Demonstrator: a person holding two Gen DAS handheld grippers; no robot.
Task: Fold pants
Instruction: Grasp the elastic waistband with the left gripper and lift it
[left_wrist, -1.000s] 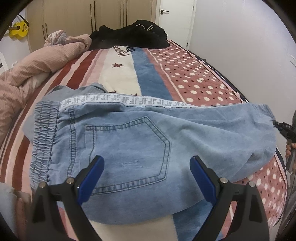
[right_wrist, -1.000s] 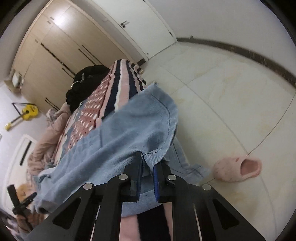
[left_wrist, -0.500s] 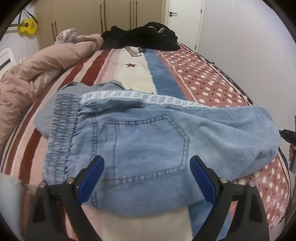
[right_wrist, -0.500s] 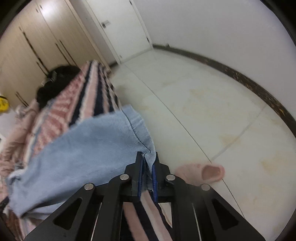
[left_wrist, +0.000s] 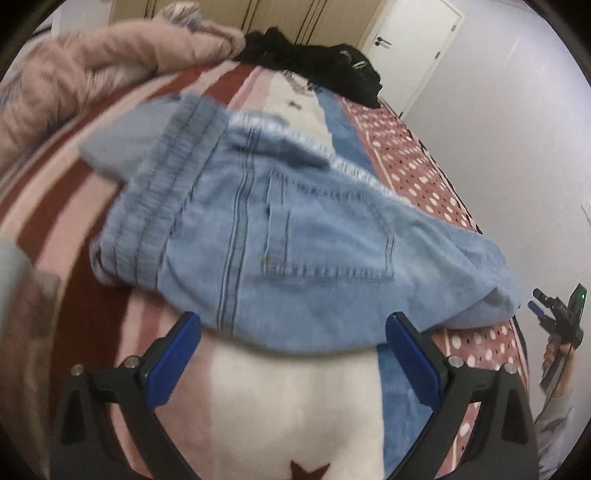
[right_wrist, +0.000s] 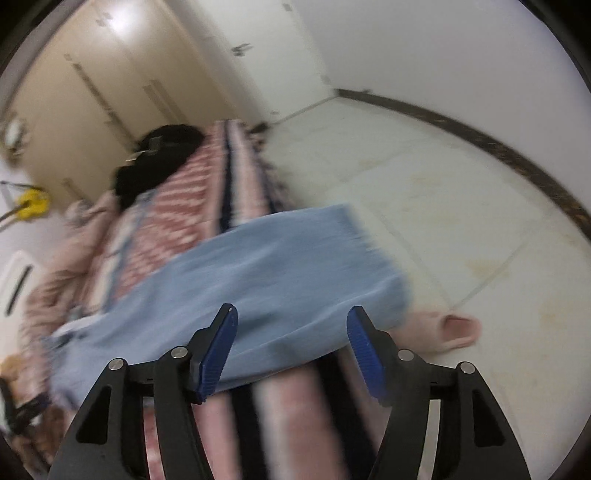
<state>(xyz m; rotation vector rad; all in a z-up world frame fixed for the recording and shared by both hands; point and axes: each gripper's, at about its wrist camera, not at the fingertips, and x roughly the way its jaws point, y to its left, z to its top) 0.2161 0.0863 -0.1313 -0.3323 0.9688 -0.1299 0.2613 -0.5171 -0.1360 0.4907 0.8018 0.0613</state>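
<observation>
Behind everything in the left wrist view I see beige wardrobes (left_wrist: 258, 14), a white door (left_wrist: 417, 44) and a pale wall. Below them lies a bed (left_wrist: 59, 206) with a striped and dotted blanket. On it the pants (left_wrist: 295, 236), light blue denim, lie across the blanket with the elastic waistband to the left and one back pocket facing up. A pink quilt (left_wrist: 92, 74) and black clothes (left_wrist: 314, 70) are at the far end. My left gripper (left_wrist: 291, 347) hangs above the near edge of the pants, jaws wide apart, gripping nothing. At the right edge I see the right gripper (left_wrist: 554, 314), small.

From the right wrist view, blurred, the floor (right_wrist: 424, 184) is pale tile, with a pink slipper (right_wrist: 450, 328) beside the bed (right_wrist: 207, 184). The pants (right_wrist: 258, 280) lie over the bed edge. My right gripper (right_wrist: 291, 343) is spread open just before the cloth, grasping nothing.
</observation>
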